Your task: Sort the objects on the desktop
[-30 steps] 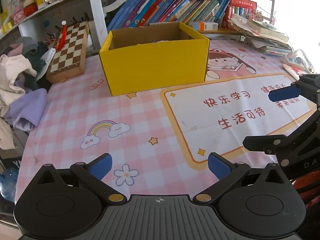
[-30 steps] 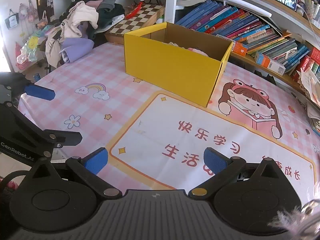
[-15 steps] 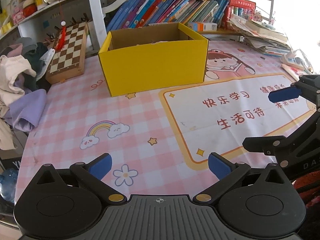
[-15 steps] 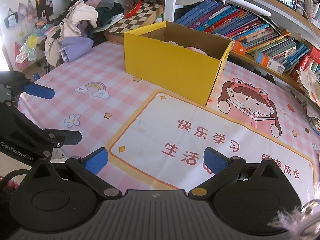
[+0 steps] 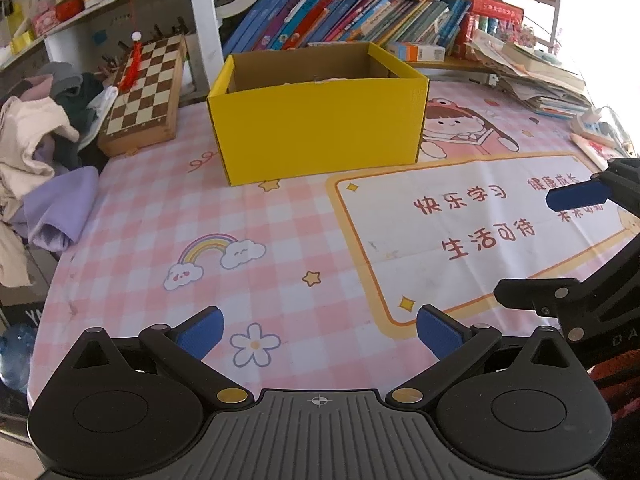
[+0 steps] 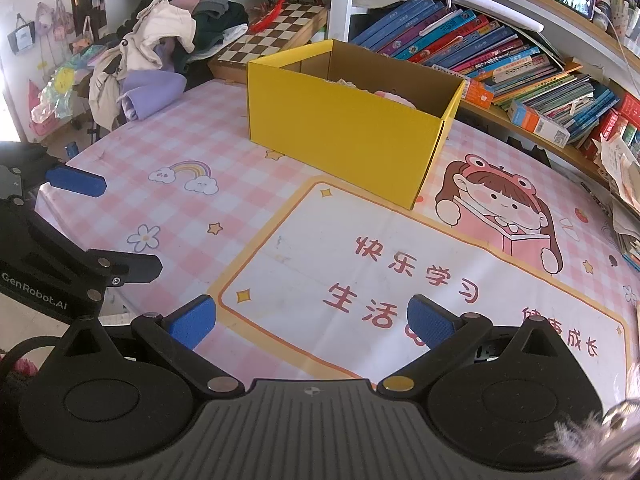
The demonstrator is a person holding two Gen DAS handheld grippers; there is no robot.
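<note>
Box (image 5: 320, 136) is the only real task thing I can see: yellow cardboard, open top, sitting on the pink checked mat (image 5: 160, 216) toward the far side, right in front of the bookshelf (image 5: 344, 12). Its long side runs across the left wrist view, so it's basically square-on and dead ahead of the left gripper (image 5: 318, 330). From the right gripper (image 6: 312, 320) it's ahead and a bit left, turned so one corner points at the camera.

Both grippers are spread wide and holding nothing, hanging low over the near edge of the mat, well apart from the box. Hard to call which is nearer; I'd guess about even.

Inside the box there's something pale and pinkish (image 6: 390, 96) peeking over the rim in the right view, can't tell what. So my read is stuff has already gone in.

Funny part: no loose object on the open mat between grippers and box. What's left is round the edges, a chessboard (image 5: 146, 88) and a clothes pile (image 5: 44, 140) on the left, papers (image 5: 532, 76) on the right. Left gripper would be the closer one for the chessboard side, I think.
</note>
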